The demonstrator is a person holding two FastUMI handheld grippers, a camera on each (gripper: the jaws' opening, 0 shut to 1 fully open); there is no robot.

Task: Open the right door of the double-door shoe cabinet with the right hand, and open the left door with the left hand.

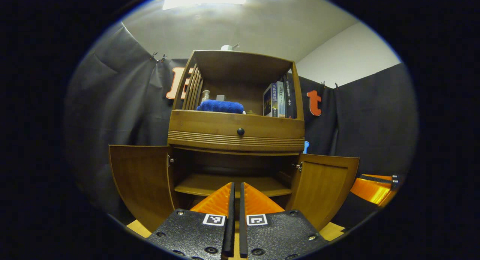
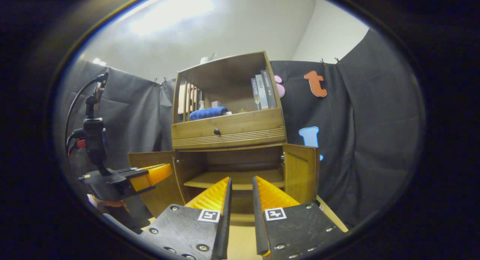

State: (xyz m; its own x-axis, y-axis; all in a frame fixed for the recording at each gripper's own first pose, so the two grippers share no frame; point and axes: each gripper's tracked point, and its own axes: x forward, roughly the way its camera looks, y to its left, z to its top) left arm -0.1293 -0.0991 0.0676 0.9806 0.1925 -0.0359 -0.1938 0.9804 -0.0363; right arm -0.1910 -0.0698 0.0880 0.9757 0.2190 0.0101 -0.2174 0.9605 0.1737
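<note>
Both doors on the shoe cabinet (image 1: 236, 132) are swung wide — left door (image 1: 140, 181), right door (image 1: 322, 188). Your left gripper (image 1: 235, 188) is pinched nearly closed on nothing; your right gripper (image 2: 242, 183) sits slightly parted, empty — both facing the open shelf (image 2: 236, 179).

Both gripper views are looking up from low at the brown wooden double-door shoe cabinet (image 1: 236, 132) (image 2: 228, 128); the left one is sitting nearer, centred.

You face an open upper shelf: a folded blue towel (image 1: 220, 106) lies left, upright books (image 1: 279, 99) stand right, with a round drawer knob (image 1: 240, 131) below.
</note>
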